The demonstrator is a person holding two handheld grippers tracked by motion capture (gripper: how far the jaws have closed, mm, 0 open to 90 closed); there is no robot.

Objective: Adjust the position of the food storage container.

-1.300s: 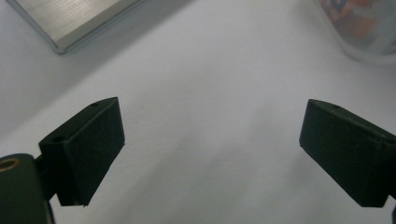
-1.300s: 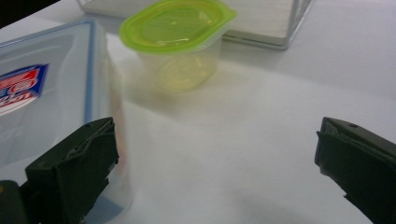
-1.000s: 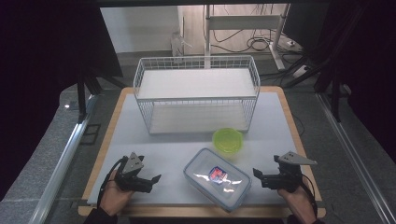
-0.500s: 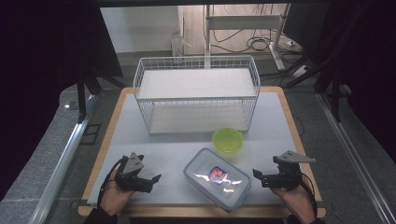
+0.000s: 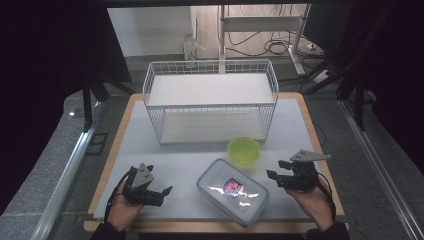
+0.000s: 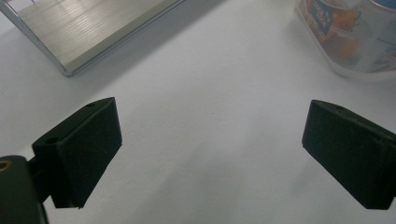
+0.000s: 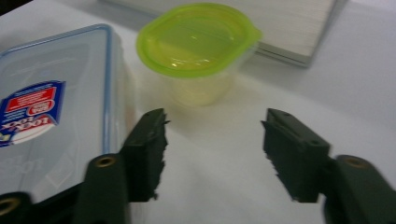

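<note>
While idle: 2 tongs (image 5: pixel 164 191) (image 5: pixel 274 171); 2 containers (image 5: pixel 232 190) (image 5: pixel 244 150)

Left gripper (image 5: pixel 161 192) and right gripper (image 5: pixel 274 170), jaws apart.

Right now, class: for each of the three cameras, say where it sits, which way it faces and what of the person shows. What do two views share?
High view: above the person's side, looking forward and down on the table; both hands and forearms show.
Left gripper view: on the left gripper, facing the mat; open jaws.
Right gripper view: on the right gripper, facing the green-lidded cup; open jaws.
Shared: both gripper views show the clear lidded box and wire rack.
</note>
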